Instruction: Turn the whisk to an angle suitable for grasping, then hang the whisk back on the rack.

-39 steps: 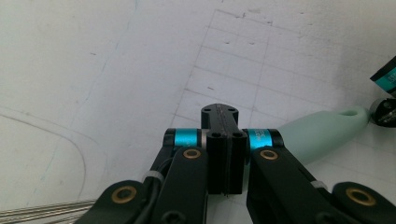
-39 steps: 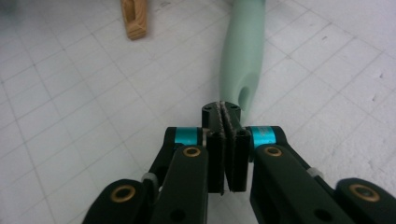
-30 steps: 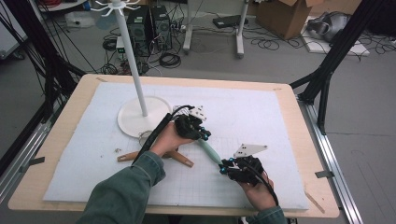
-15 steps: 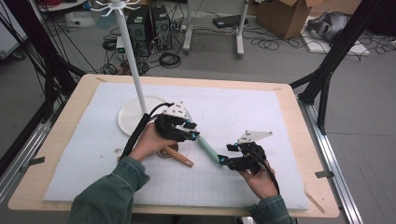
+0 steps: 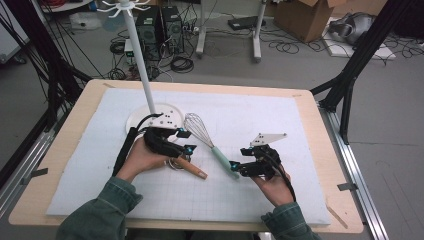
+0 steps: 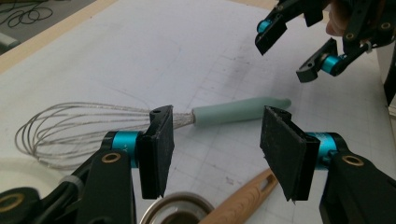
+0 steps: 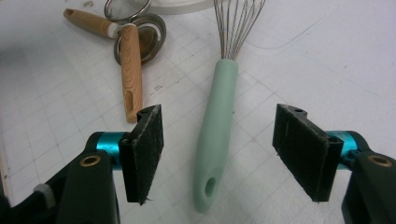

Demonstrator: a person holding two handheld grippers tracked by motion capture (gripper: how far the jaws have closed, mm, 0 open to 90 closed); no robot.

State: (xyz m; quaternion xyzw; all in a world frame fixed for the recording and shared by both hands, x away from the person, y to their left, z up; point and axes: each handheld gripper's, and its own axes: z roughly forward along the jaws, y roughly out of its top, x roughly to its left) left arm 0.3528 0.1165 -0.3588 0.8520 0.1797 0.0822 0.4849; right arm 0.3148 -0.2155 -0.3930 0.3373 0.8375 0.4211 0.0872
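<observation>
Right tool (image 7: 218,154) open wide, jaws straddling the tail end of the whisk's mint-green handle (image 7: 215,135), hang-hole just between the pads: lined up so a squeeze would catch the handle near its end and leave the wires free. Nothing gripped yet. Left tool (image 6: 215,149) likewise open and empty, hovering over the wooden-handled strainers (image 7: 130,70), aimed toward the junction of handle and wires, perhaps to steady that end. Whisk (image 5: 204,137) flat on the white gridded mat (image 5: 280,120) at mid-surface, wire head (image 5: 196,127) toward the round base (image 5: 145,116) of the white hook stand (image 5: 140,55), handle angled back to the person's right hand (image 5: 272,187). Stand within easy reach, likely the hanging spot.
</observation>
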